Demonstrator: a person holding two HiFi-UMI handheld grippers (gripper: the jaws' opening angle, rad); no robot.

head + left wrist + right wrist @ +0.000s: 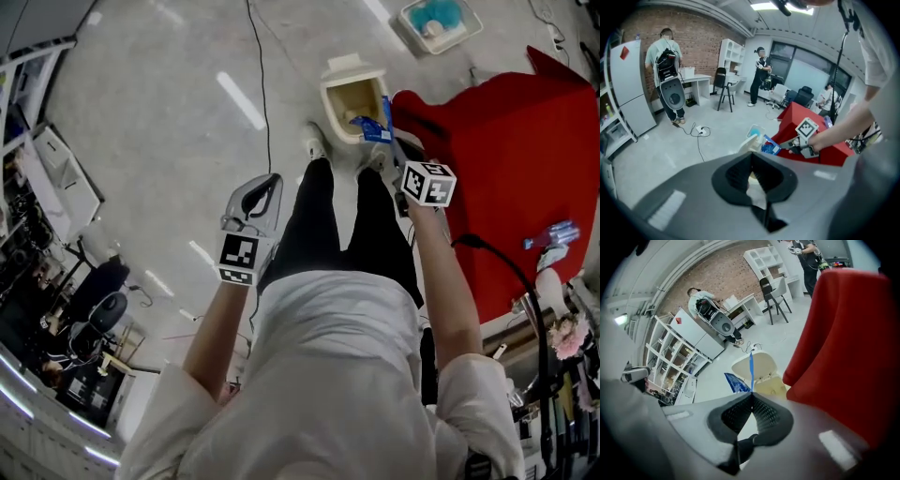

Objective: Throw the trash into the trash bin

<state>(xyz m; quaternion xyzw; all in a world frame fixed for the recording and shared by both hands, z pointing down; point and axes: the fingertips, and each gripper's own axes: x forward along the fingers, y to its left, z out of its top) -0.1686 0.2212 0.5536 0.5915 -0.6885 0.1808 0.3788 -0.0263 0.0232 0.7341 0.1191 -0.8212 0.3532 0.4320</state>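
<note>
So the whole thing comes down to the right claw (751,395) versus the bin (328,101). It's clamped shut on a blue wrapper (374,127), and the bin sits on the floor straight ahead of the tips and lower down, lid flipped open, mouth facing up. In the head view the wrapper overlaps the bin's right rim, right by the edge of the red table (511,155), so I'd guess it's over the mouth but only just. A small nudge toward the bin's middle before letting go looks safer to me.

The wrapper's long axis runs straight out from the tips, free end pointing at the bin. The right gripper view catches it nearly edge-on, a thin blue strip rising over the pale lid, with a wider blue flap hanging off to the left.

The left claw (751,157) is well apart from the bin, off to the side. Its jaws are together, and I can't tell if the pale patch behind the pads is a scrap or just floor. The right hand is clearly the nearer one.
</note>
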